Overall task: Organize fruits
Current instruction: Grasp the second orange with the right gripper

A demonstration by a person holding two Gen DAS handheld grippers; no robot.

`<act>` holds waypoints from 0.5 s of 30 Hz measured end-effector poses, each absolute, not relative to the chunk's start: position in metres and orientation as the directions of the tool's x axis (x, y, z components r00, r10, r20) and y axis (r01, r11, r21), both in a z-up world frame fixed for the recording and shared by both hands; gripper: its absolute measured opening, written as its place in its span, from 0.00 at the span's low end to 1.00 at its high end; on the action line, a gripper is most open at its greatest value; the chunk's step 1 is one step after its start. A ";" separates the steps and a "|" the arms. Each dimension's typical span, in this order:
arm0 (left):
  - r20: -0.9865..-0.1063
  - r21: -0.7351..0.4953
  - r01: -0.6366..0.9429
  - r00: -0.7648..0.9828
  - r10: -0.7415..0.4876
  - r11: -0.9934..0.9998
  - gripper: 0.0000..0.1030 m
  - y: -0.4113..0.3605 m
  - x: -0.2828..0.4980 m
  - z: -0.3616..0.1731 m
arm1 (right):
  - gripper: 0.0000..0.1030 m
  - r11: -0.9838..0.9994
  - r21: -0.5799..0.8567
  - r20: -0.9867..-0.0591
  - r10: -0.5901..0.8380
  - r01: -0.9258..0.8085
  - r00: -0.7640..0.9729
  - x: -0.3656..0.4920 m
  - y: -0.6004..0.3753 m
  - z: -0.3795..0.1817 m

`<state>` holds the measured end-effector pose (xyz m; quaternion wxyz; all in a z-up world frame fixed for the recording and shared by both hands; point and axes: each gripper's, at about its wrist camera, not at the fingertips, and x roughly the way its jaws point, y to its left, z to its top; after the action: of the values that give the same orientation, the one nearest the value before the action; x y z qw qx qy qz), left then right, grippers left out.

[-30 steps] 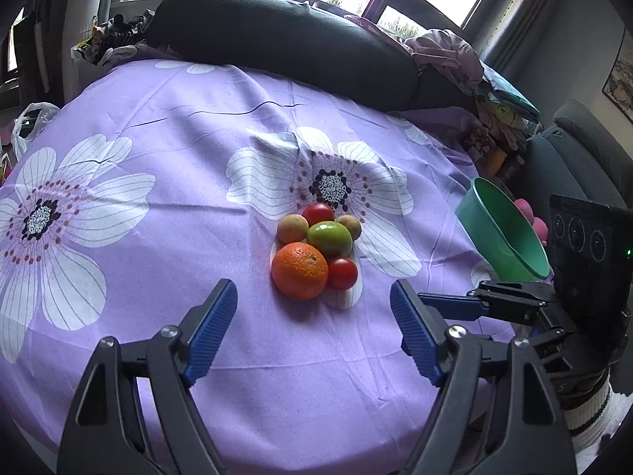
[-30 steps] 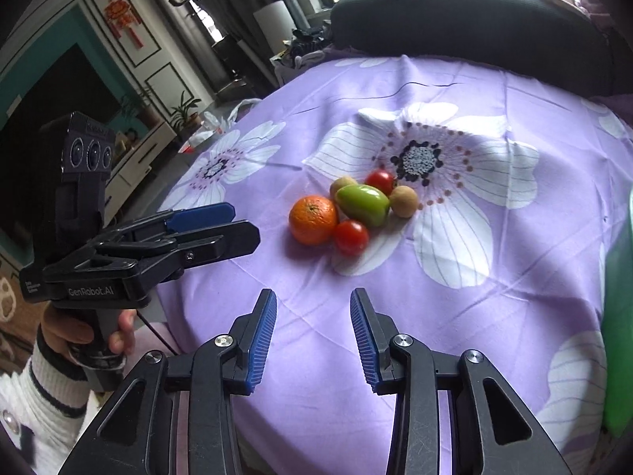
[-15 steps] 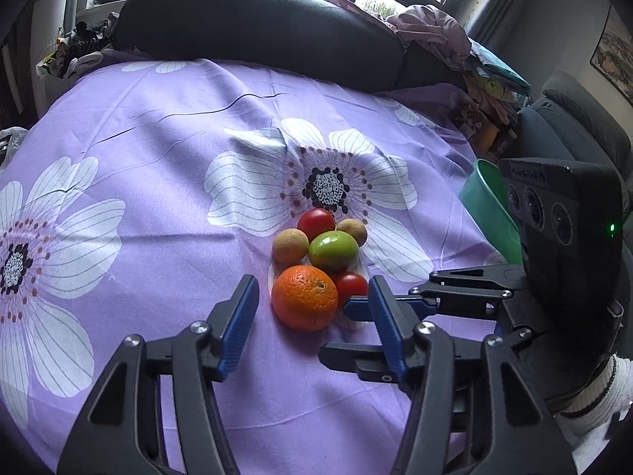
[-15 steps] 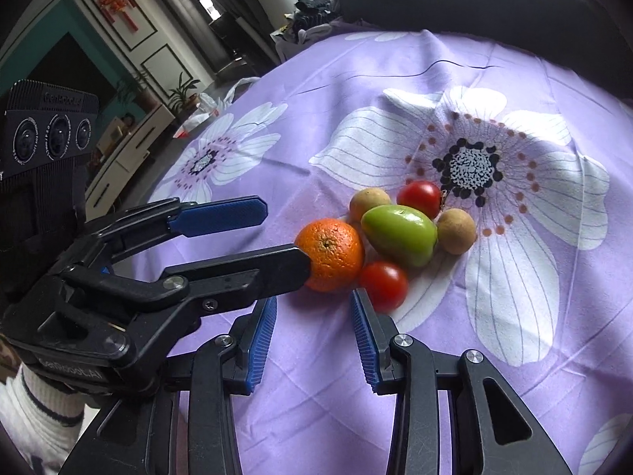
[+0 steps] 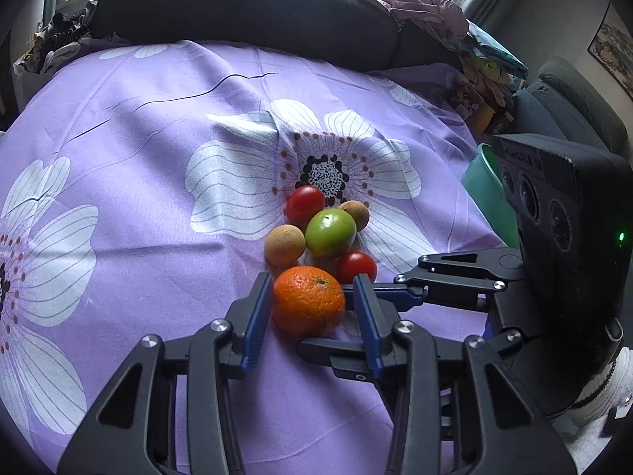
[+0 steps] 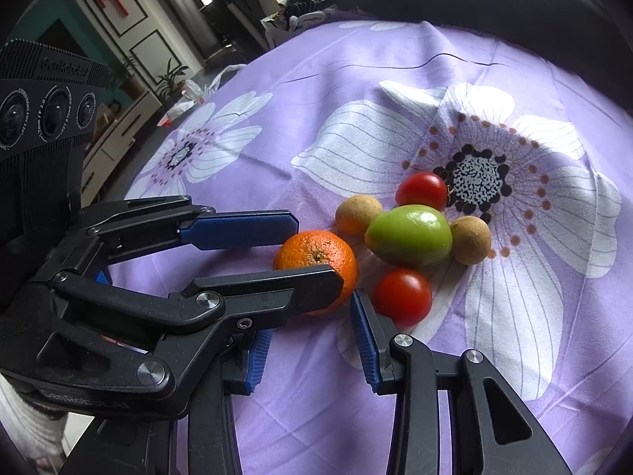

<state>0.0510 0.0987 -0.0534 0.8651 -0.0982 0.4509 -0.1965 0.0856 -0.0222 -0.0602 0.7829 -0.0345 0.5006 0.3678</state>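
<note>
**A:** Where does the fruit sit?

**B:** In a tight cluster on the purple flowered cloth [image 5: 158,198] over the tabletop, on a white flower's petals. The orange [image 5: 308,301] is nearest the cameras. Behind it lies a green fruit [image 5: 330,232], with a red tomato [image 5: 304,204] at the far side and another red tomato [image 5: 356,266] just beside the orange. Two small tan round fruits flank the green one: the left tan fruit [image 5: 285,244] and the right tan fruit [image 5: 355,214].

**A:** And the left tongs [image 5: 312,308]?

**B:** Spread around the orange, one blue pad on each side. The pad [image 5: 257,312] on the left looks to touch the peel; on the other side I see a sliver of gap, though the angle is poor, so I would not call it a firm grip.

**A:** The right tongs [image 6: 312,340]?

**B:** Open, holding nothing, low over the cloth near the orange [image 6: 316,261] and the near tomato [image 6: 403,297]. From the right wrist view, the left tongs [image 6: 312,253] reach in from the left and cross in front of them.

**A:** Anything else?

**B:** A green bowl [image 5: 486,198] at the tabletop's right edge, partly hidden by the right device, and a dark cushion [image 5: 237,4] along the far side.
</note>
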 end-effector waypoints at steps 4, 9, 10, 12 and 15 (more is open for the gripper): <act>-0.747 -0.350 0.252 0.506 -0.431 0.902 0.38 0.100 0.056 -0.054 | 0.38 0.731 0.313 -0.812 0.537 -0.606 0.229 0.091 -0.021 -0.061; -0.745 -0.373 0.254 0.492 -0.451 0.892 0.38 0.101 0.062 -0.055 | 0.38 0.736 0.303 -0.819 0.526 -0.605 0.230 0.098 -0.020 -0.061; -0.742 -0.383 0.255 0.488 -0.460 0.888 0.38 0.102 0.063 -0.055 | 0.38 0.737 0.302 -0.820 0.525 -0.604 0.230 0.099 -0.020 -0.061; -0.734 -0.414 0.249 0.477 -0.483 0.876 0.39 0.104 0.065 -0.057 | 0.40 0.742 0.300 -0.821 0.521 -0.599 0.234 0.100 -0.021 -0.061; -0.729 -0.439 0.238 0.469 -0.498 0.866 0.39 0.106 0.068 -0.059 | 0.42 0.753 0.282 -0.825 0.507 -0.595 0.251 0.103 -0.022 -0.061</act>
<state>0.0683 0.1055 -0.0590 0.8457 -0.1392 0.4668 -0.2177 0.1031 -0.0222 -0.0608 0.7896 -0.0437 0.5031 0.3486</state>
